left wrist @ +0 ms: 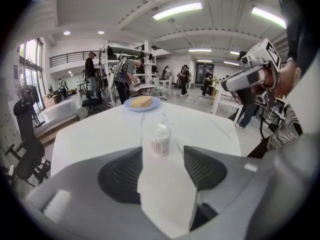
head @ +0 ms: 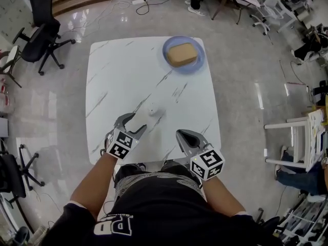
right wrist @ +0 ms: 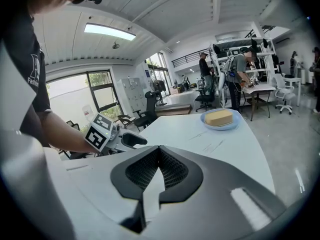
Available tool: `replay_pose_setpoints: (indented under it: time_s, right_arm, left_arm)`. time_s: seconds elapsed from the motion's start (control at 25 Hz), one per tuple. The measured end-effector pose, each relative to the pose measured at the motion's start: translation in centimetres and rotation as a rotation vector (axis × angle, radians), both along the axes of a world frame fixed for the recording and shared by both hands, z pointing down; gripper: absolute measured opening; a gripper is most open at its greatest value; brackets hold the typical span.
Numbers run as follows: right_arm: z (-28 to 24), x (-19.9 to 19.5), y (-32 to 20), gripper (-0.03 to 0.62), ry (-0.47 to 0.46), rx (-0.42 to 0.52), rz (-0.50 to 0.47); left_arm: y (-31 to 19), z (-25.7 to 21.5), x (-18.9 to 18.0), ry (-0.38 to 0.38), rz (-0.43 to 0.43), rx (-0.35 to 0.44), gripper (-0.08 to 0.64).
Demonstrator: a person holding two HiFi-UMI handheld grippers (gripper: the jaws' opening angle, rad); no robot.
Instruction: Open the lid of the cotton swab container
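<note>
A tan block (head: 181, 54) lies on a blue plate (head: 167, 49) near the white marble table's (head: 123, 76) far right corner

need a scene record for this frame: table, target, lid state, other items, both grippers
table: white marbled table
target: cotton swab container, upright, mid-table
lid: looks on
other: blue plate near the far right corner, tan block on it
left gripper: open, empty; container just ahead of its jaws, not touching
right gripper: shut, empty, near the table's near edge
</note>
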State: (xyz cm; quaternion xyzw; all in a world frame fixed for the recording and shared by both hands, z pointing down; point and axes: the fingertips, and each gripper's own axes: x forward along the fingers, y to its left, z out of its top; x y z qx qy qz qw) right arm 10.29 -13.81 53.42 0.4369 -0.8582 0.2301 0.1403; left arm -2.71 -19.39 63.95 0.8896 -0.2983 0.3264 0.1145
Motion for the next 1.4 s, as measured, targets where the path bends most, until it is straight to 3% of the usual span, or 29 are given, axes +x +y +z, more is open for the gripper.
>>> replay_pose_setpoints:
  time_s: [0.48,1.0,1.4]
  right_arm:
    - [1.7,0.7,1.1,0.000,0.006,-0.047,0.017]
    - [4.0,1.4,1.9,0.000,-0.002,-0.109,0.014]
    - [4.9,1.6,1.4,0.000,-0.018,-0.132,0.017]
  left_arm:
    - [-2.6,5.4,2.1,-0.068,0.065,-0.061,0.322]
    - [-4.2,7.4,5.0,-0.056,0.099,-0.059,0.325]
    - [-5.1,8.3,6.2,-0.064,0.079,-0.045,0.325]
